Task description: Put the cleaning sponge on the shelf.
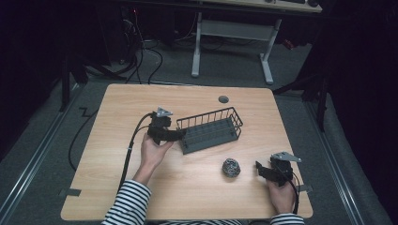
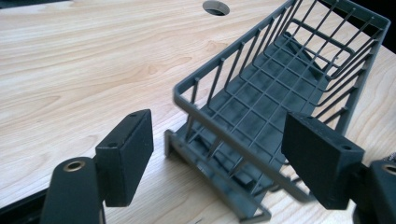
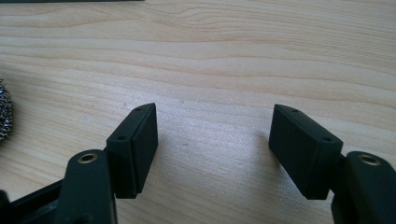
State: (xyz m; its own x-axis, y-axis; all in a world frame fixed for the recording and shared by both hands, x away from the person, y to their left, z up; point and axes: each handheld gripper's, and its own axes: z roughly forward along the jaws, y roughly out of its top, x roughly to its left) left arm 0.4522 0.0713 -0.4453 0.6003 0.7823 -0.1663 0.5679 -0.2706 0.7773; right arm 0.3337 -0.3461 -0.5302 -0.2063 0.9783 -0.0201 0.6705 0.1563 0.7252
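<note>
A dark grey wire basket lies near the middle of the wooden table, tilted, with its near end raised. My left gripper is at the basket's left end. In the left gripper view the basket has its near rim between the open jaws of the left gripper, and neither pad touches it. A steel wool ball rests in front of the basket. My right gripper stands open just right of the ball, over bare wood. The right gripper view shows the right gripper holding nothing and the ball at the left edge.
A round cable hole sits near the table's far edge. The left gripper's cable trails down toward the near edge. Beyond the table stand a white desk frame and loose cables on the floor.
</note>
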